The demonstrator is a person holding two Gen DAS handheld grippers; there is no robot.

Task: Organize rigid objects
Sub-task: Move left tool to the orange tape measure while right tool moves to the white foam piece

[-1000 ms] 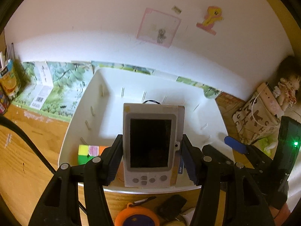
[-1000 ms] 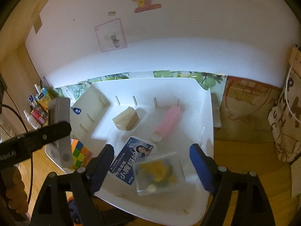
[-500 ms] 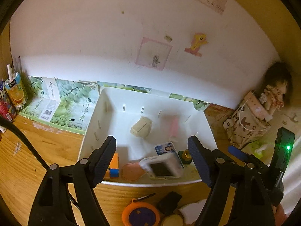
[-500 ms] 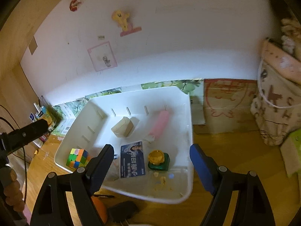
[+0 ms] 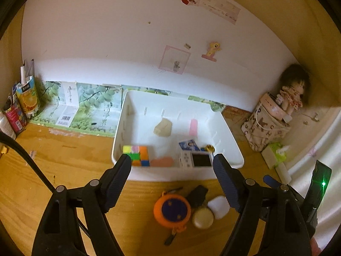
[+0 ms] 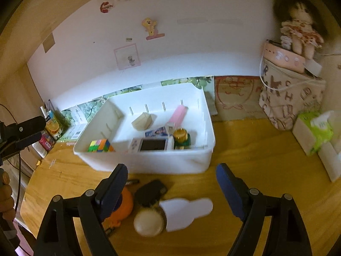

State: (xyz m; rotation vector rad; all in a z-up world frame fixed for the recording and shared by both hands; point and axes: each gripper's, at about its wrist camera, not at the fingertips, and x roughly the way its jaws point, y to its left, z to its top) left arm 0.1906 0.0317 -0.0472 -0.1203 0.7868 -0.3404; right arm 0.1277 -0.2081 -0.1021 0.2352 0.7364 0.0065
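my left tongs [image 5: 171,162] hung spread above the desk [image 5: 53,166], nothing between the pads; the jaws had just been opening. my right tongs [image 6: 171,171] were spread too, empty, and had just widened a little.

taking the white bin [image 6: 149,162] as the landmark: the white handheld device [image 6: 152,145] lay flat inside it against the near wall, screen up. the colour cube [image 6: 100,145] sat in the bin's near left corner. a tan block [image 6: 142,121] and a pink stick [image 6: 178,113] lay toward the bin's far wall, a blue card [image 6: 155,132] in the middle, and a green-and-gold jar [image 6: 181,137] just right of the device.

outside the bin, on the desk in front of its near wall, were an orange round thing [image 5: 172,211], a black object [image 6: 150,192], a cream round lid [image 6: 149,221] and a white flat piece [image 6: 185,210]. well to the right of the bin stood a printed bag [image 6: 292,98] with a doll [image 6: 298,25] on top.
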